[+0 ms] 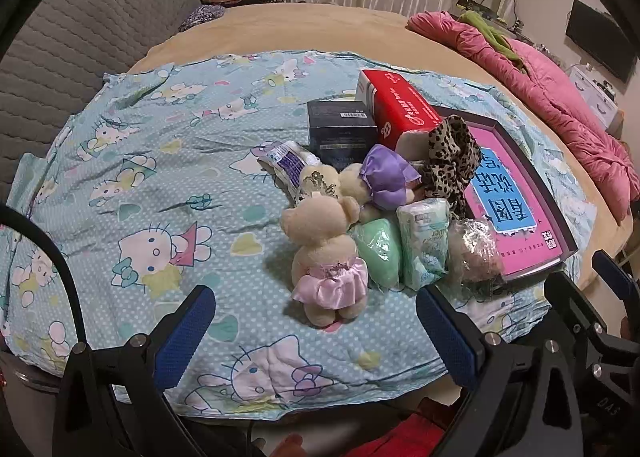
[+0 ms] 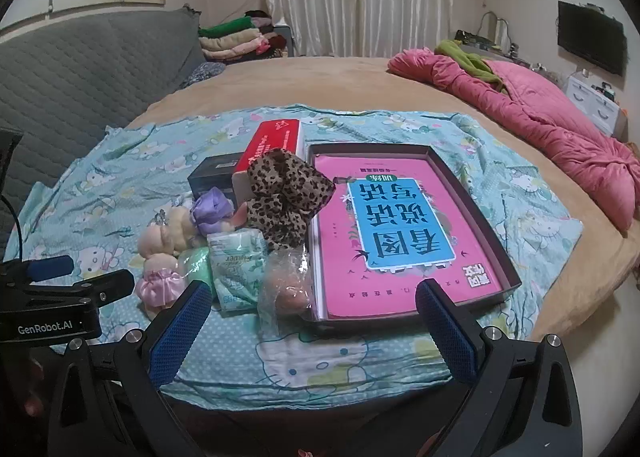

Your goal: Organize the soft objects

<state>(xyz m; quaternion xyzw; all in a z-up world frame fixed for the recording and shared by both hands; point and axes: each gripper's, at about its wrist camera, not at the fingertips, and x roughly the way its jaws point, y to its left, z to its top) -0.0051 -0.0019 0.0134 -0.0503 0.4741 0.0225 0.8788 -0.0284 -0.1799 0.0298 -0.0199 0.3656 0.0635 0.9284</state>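
Note:
A pile of soft things lies on a cartoon-cat sheet (image 1: pixel 132 193): a beige teddy in a pink skirt (image 1: pixel 326 257) (image 2: pixel 158 269), a second teddy with a purple bow (image 1: pixel 386 177) (image 2: pixel 212 209), a green pouch (image 1: pixel 380 253), a tissue pack (image 1: pixel 424 241) (image 2: pixel 236 261), a leopard-print cloth (image 1: pixel 452 153) (image 2: pixel 284 193) and a crinkly plastic bag (image 1: pixel 474 253) (image 2: pixel 286 289). My left gripper (image 1: pixel 316 337) is open just short of the pink-skirted teddy. My right gripper (image 2: pixel 314 331) is open before the plastic bag and the dark tray (image 2: pixel 472 201) holding a pink book (image 2: pixel 400 229).
A red box (image 1: pixel 400 105) (image 2: pixel 276 141) and a black box (image 1: pixel 342 129) (image 2: pixel 214 173) stand behind the pile. A pink quilt (image 2: pixel 560 133) lies at the right, folded clothes (image 2: pixel 240 37) and a grey sofa (image 2: pixel 80 73) at the back left. The left gripper's body (image 2: pixel 52 297) shows at left.

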